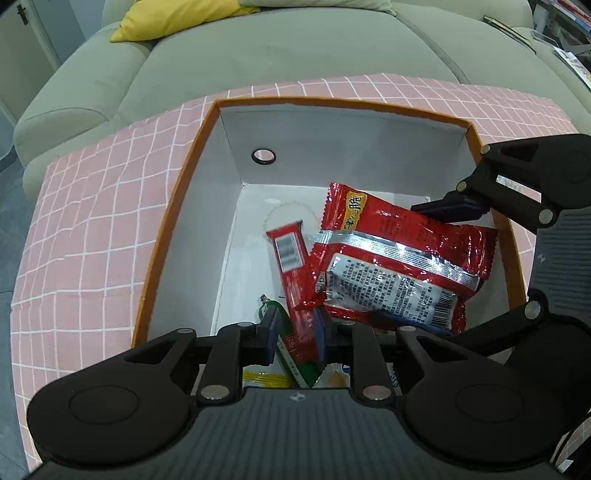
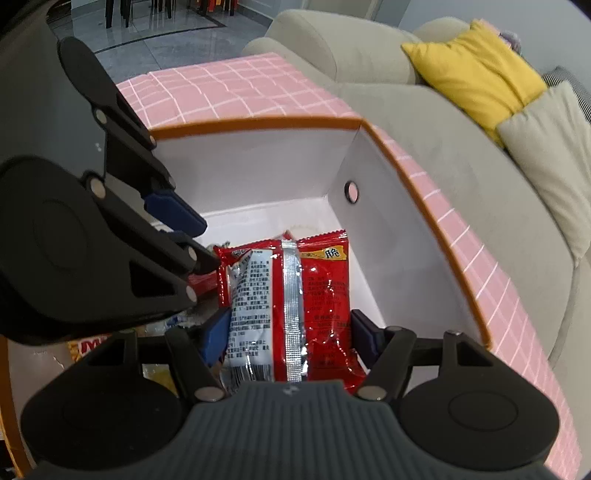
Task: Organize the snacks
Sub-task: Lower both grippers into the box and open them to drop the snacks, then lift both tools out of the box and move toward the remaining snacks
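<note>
Red snack bag (image 2: 295,306) sits clamped between right fingers (image 2: 216,332) over box (image 2: 258,123).

I am in a home, in what looks like a living room. A broad grey-green sofa (image 1: 295,55) fills the space ahead of me, its seat cushions and rounded armrest plain to see. A yellow cushion (image 2: 476,70) leans on its back, with a pale beige cushion (image 2: 550,147) just beside it. A pink cloth with a white grid (image 1: 92,221) covers the counter in front of the sofa. Beyond it lies a glossy grey tiled floor (image 2: 166,33), and dark chair legs (image 2: 122,11) stand at the far edge, as in a dining corner. Some papers or magazines (image 1: 569,22) lie stacked off to one side.
</note>
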Available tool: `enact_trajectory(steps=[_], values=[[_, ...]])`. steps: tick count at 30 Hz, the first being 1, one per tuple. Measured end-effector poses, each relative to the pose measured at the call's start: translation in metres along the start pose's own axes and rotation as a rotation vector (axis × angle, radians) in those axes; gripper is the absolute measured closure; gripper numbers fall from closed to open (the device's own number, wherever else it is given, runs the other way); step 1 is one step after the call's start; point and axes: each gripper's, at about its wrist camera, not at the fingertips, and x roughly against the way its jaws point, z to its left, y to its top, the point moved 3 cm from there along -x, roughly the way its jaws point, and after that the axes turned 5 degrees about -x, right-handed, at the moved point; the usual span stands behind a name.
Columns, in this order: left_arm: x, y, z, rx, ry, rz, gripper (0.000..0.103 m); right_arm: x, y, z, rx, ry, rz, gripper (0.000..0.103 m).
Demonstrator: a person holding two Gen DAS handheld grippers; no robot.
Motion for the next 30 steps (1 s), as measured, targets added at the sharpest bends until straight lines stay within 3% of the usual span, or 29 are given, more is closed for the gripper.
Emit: enact_trajectory(steps=[8, 18, 25, 30], values=[[-0.003, -0.002, 0.005, 0.015, 0.003, 0.010, 0.078, -0.014, -0.005, -0.003, -0.024, 0.029, 0.036, 0.038], [0.016, -0.002, 0.003, 0.023, 0.008, -0.022, 0.062, 0.002, -0.002, -0.012, -0.086, 0.056, 0.033, 0.026], [0.044, 0.000, 0.002, 0.030, 0.016, -0.081, 0.053, 0.033, -0.005, -0.022, -0.208, 0.041, -0.035, 0.019], [0.066, 0.002, -0.004, 0.024, 0.032, -0.144, 0.053, 0.064, -0.012, -0.029, -0.299, 0.007, -0.112, 0.019]])
